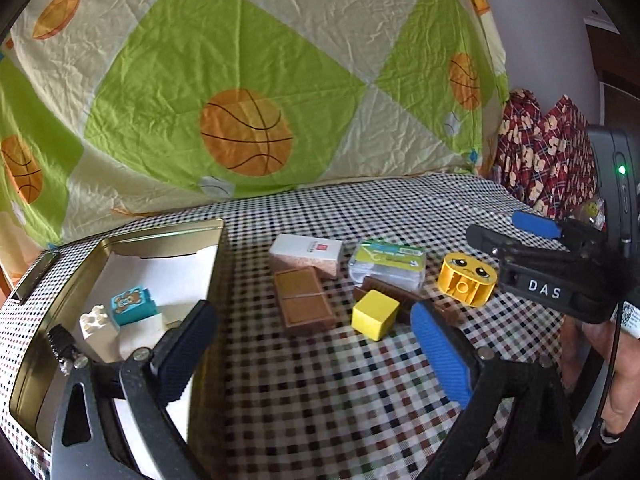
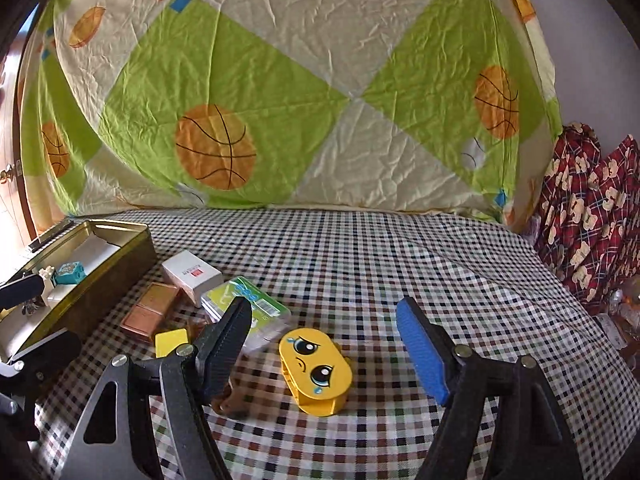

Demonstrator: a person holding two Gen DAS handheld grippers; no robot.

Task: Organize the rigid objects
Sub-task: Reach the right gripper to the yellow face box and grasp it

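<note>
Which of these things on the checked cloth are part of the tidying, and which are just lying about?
Part of the job:
- gold tin, holding a teal bear block and a white block
- yellow face block
- yellow cube
- brown flat box
- white box
- clear green-label case

Just lying about:
- basketball sheet
- red patterned fabric

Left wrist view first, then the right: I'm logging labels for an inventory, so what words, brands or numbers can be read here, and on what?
"DAS": white letters on the black body of the right gripper, in the left wrist view.
White box: a small red mark and dark print, too small to read.
Clear green-labelled case: print on the label, too blurred to read.
Sticker by the hand at the right edge: code-like print, unreadable.
Nothing else carries text.
</note>
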